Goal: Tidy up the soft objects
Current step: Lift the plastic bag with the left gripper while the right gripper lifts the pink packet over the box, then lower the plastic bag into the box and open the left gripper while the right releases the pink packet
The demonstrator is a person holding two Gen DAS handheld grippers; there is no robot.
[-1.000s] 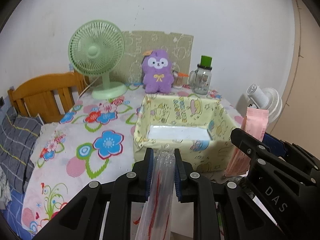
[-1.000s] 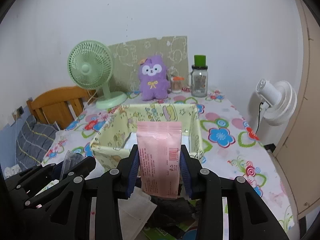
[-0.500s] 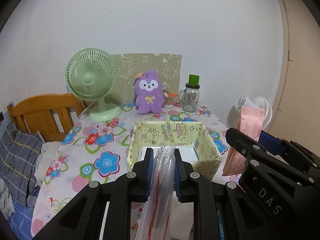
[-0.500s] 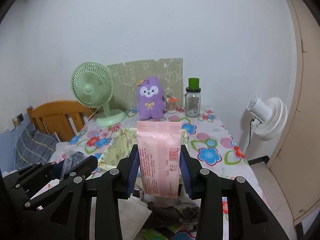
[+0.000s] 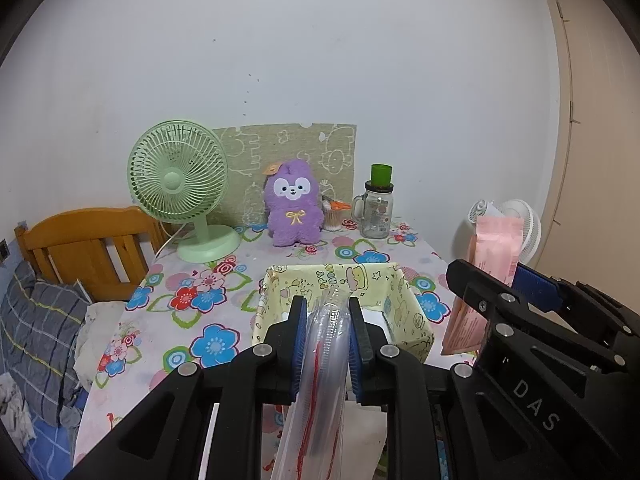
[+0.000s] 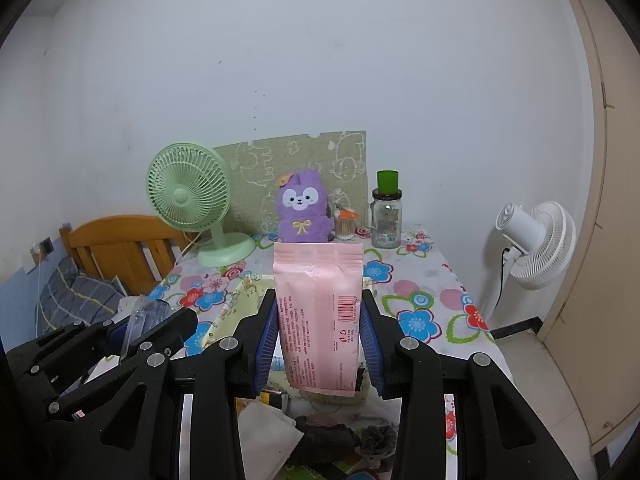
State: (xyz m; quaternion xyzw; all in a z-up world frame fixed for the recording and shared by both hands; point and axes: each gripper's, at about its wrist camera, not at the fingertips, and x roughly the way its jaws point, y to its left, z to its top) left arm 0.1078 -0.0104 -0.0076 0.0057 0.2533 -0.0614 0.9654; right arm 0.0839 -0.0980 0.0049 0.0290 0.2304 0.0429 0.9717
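My left gripper (image 5: 328, 332) is shut on a clear plastic packet (image 5: 320, 392) with red lines inside, which hangs down between its blue pads. My right gripper (image 6: 319, 328) is shut on an upright pink pouch (image 6: 318, 312); that pink pouch (image 5: 486, 276) also shows at the right of the left wrist view. Both are held above the near end of the flowered table, short of the yellow fabric box (image 5: 404, 308). A white sheet lies on the box floor. A purple plush toy (image 5: 294, 204) sits at the back of the table.
A green desk fan (image 5: 180, 192), a glass jar with green lid (image 5: 378, 208) and a patterned board (image 5: 288, 148) stand along the wall. Dark cloth (image 6: 332, 440) and white tissue (image 6: 268, 436) lie at the near edge. A wooden chair (image 5: 88, 248) is left, a white floor fan (image 6: 536, 240) right.
Both grippers have risen with their packets still gripped; the table and yellow box now sit lower and farther off in both views, and more wall shows.
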